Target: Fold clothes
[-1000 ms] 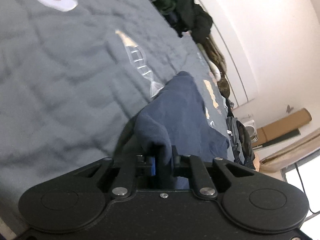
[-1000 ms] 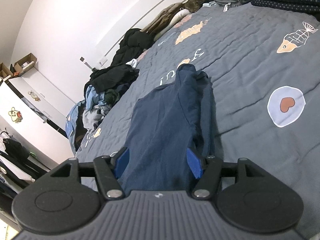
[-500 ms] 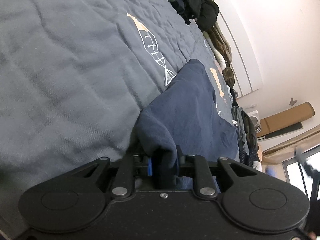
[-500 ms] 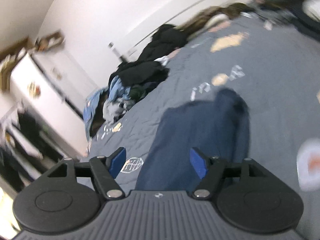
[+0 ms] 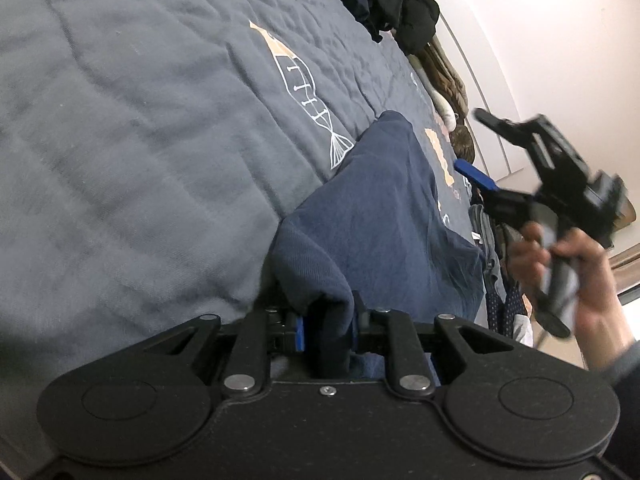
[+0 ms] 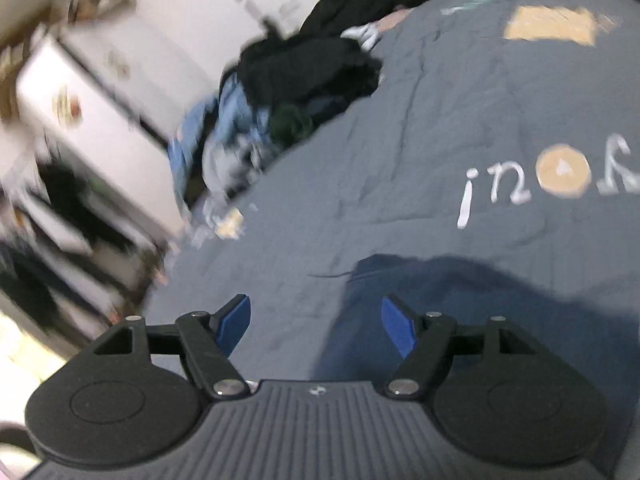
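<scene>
Grey bedding (image 5: pixel 140 140) printed with fish and letters covers the bed, with a heap of dark clothes (image 6: pixel 308 72) at about 11 o'clock in the right wrist view and cupboards beyond. On the bedding lies a navy sweatshirt (image 5: pixel 380 216), stretched from 6 o'clock toward 1 o'clock in the left wrist view, narrow as if its sides are already turned in. The left gripper (image 5: pixel 326 330) is closed tight on a bunched hem or cuff of it. The right gripper (image 6: pixel 316 320), held in a hand (image 5: pixel 576 264) at 3 o'clock, has its blue pads spread wide with nothing between them, hovering over the sweatshirt's edge; that view is blurred. To fold well from here, the free gripper likely needs a matching corner, pinching through all layers, so both ends travel level and the cloth lands flat without dragging the bedding.
</scene>
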`<state>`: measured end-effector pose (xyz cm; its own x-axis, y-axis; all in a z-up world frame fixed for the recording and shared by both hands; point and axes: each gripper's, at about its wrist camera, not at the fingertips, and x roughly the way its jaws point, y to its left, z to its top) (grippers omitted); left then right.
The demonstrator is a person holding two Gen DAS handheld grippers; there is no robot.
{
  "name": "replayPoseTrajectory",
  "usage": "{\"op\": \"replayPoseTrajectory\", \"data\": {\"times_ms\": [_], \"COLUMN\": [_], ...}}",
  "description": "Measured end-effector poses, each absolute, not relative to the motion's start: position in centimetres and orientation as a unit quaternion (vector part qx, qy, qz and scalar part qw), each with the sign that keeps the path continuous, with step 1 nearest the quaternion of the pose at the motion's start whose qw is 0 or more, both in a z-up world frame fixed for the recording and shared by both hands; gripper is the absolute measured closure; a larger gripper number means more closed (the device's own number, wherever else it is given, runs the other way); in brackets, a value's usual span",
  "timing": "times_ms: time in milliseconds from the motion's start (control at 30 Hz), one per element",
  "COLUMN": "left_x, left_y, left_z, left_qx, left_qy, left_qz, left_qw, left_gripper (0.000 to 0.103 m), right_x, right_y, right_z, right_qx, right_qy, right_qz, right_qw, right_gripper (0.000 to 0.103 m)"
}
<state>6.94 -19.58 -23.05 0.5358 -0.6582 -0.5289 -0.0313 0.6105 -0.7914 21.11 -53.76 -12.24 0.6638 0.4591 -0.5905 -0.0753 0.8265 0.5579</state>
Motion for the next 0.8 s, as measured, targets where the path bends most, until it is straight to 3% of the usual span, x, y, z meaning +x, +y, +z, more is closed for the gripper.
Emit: {"op": "replayPoseTrajectory", "data": {"times_ms": [300,667,800], "left_x": [7.2,7.5,7.4], "left_y": [-19.7,-19.8,-19.8], "left_z": [-23.1,-23.3,-23.1], "left_qx": [-0.398,-0.396,-0.396], "left_qy": [0.442,0.442,0.441], "left_qz": [-0.201,-0.202,-0.204], "left_qw": [0.778,0.779,0.779], "left_gripper": [0.082,0.082,0.083], "right_x": [24.9,26.0,26.1], "right_y": [-55.2,-59.0,-58.6], "right_z": [-14.2,-17.6,-18.8], "right_qx": [0.088,0.085,0.090], "right_qy": [0.449,0.490,0.492], "right_qz": [0.177,0.174,0.189], "right_qw": [0.872,0.850,0.845], "right_gripper": [0.031,0.030,0.024]}}
